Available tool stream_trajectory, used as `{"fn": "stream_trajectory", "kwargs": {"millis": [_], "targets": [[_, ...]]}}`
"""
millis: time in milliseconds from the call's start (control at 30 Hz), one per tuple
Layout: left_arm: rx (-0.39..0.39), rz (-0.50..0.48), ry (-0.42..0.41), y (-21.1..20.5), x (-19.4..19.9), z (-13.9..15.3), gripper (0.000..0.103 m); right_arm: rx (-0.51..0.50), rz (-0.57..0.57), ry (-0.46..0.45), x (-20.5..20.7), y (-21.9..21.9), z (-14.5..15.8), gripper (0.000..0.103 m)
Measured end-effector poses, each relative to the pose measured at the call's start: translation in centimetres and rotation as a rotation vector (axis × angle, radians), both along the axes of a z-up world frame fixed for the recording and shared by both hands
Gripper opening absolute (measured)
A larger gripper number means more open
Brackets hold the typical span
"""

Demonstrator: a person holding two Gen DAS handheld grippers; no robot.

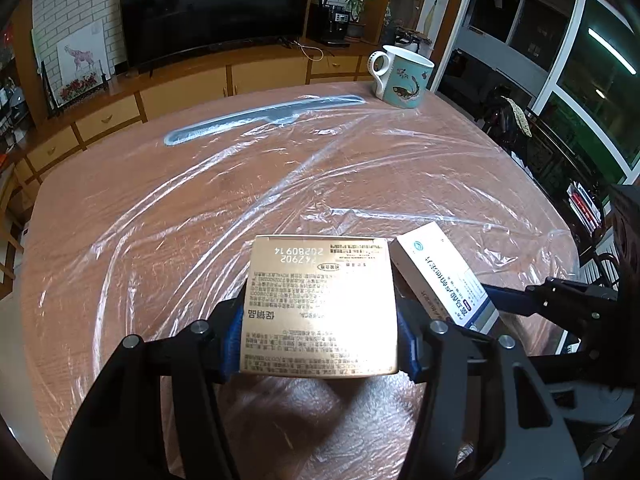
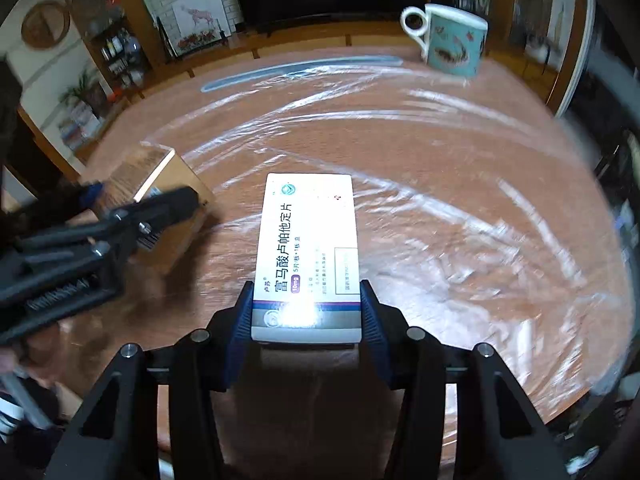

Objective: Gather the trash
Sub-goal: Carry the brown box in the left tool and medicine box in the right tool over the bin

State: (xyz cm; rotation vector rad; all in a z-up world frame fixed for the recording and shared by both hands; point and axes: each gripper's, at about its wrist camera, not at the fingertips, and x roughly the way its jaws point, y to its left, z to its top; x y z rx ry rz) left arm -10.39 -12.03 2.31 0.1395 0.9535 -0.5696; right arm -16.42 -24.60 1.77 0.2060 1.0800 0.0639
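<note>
A gold box [image 1: 320, 304] printed with small text sits clamped between the blue pads of my left gripper [image 1: 320, 344], held above the plastic-covered table. My right gripper [image 2: 307, 316] is shut on a white medicine box [image 2: 308, 256] with blue lettering. That white box [image 1: 444, 276] also shows in the left wrist view, just right of the gold box and close to it. The gold box [image 2: 160, 176] and the left gripper [image 2: 144, 216] appear at the left of the right wrist view.
The table [image 1: 200, 208] is draped in crinkled clear plastic film. A teal patterned mug [image 1: 402, 76] stands at its far right edge. A long grey strip [image 1: 260, 114] lies across the far side. Behind are a wooden cabinet and a dark television [image 1: 216, 4].
</note>
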Motion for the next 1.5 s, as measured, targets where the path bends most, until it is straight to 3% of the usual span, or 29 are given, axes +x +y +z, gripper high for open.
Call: {"fn": "stream_trajectory", "kwargs": {"millis": [133,267,800,1500], "targets": [[-0.009,0.01,0.0,0.5,-0.5,0.2,0.059,0.191,-0.044,0.003,-0.2,-1.8,0.6,0.049],[-0.014,0.013,0.002,0.6,-1.2,0.4,0.059,0.24,-0.06,-0.015,-0.6,-2.4,1.4,0.049],[0.017,0.123,-0.019,-0.1,-5.6,1.3,0.059,0.247,0.049,-0.024,-3.9,-4.1,2.4,0.05],[0.027,0.203,-0.027,-1.5,-15.7,2.6,0.059,0.282,0.28,-0.018,-11.6,-6.4,4.8,0.05]]}}
